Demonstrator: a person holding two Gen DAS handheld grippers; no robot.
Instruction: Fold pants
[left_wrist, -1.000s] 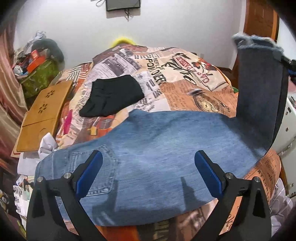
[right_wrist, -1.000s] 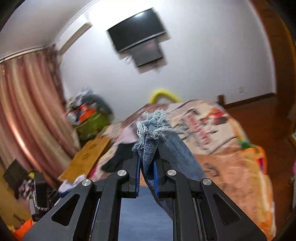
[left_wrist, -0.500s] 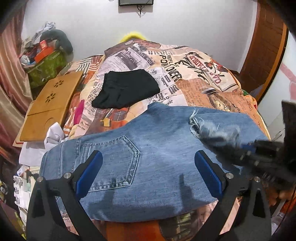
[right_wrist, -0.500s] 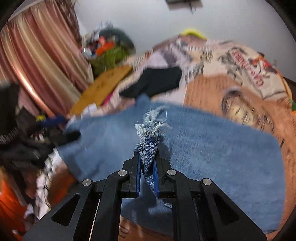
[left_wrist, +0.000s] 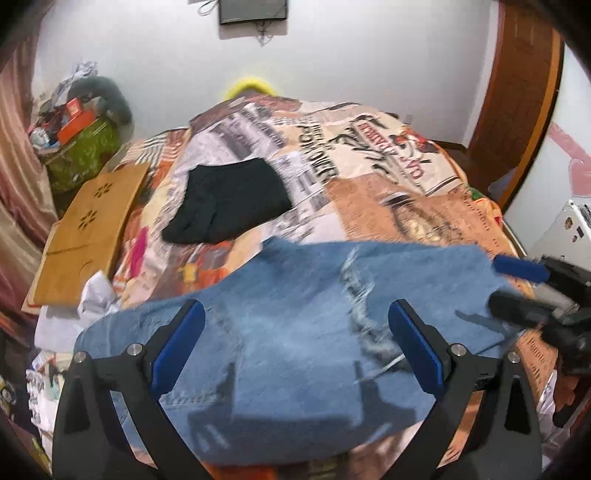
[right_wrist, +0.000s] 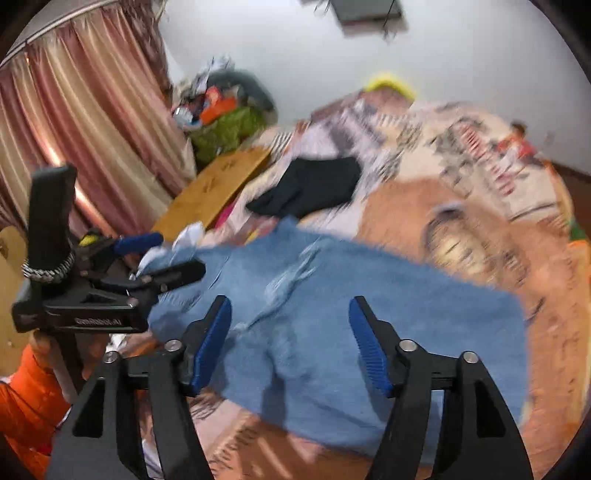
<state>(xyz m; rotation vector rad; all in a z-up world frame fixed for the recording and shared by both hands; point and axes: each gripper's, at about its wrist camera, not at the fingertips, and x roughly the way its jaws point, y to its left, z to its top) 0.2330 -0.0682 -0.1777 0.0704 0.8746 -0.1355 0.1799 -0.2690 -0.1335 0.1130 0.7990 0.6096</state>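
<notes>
Pants (left_wrist: 288, 332): blue denim, folded over on itself, lying flat across the near part of the bed (left_wrist: 369, 177). Frayed hem edge (left_wrist: 354, 291) sits on top of the denim, roughly mid-garment; both views blurred here, so finer detail is unclear.

Bed: covered in a newspaper-print spread, orange and cream. Black garment (left_wrist: 229, 206) lies on it beyond the pants, apart from them.

Wooden board (left_wrist: 88, 229) with cut-out patterns leans along the bed's left side; white crumpled cloth (left_wrist: 96, 295) just below it, near the waistband end of the pants. Cluttered pile with a green bag (left_wrist: 81, 151) stands against the wall farther back. Striped curtain (right_wrist: 85, 122) fills the left of the right wrist view.

Left gripper (left_wrist: 291, 343): fingers spread wide, holding nothing, hovering over the waist half of the pants. It also shows at the left of the right wrist view (right_wrist: 173, 254).

Right gripper (right_wrist: 290, 343): fingers spread wide, empty, above the denim on the folded side. Seen at the right edge in the left wrist view (left_wrist: 513, 284).
</notes>
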